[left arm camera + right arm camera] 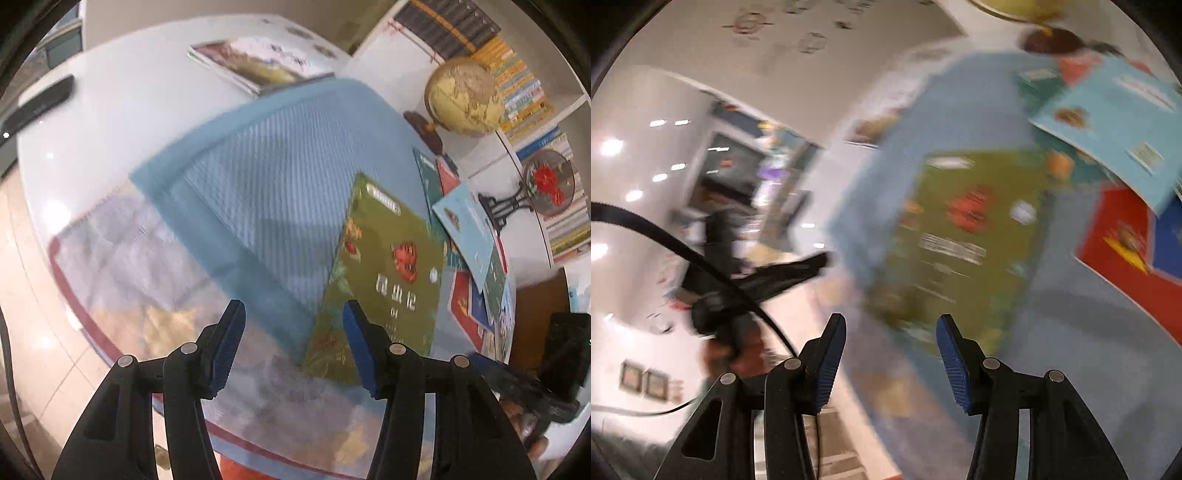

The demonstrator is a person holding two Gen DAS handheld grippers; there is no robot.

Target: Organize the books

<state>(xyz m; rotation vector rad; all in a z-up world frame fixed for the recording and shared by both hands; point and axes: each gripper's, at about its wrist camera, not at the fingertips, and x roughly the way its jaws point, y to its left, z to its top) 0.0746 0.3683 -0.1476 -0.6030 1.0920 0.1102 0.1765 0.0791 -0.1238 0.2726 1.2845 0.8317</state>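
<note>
Though blurred, green book (964, 236) shows | title unreadable | edges smeared

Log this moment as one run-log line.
left gripper open, empty | right gripper open, empty | green book flat on blue mat

One globe (463, 98), two tongs (293, 347).

mat (258, 155): on the surface (129, 92)
insect book (384, 273): on mat, its right part
book pile (476, 258): right of mat
globe (463, 98): behind mat's right corner
</note>
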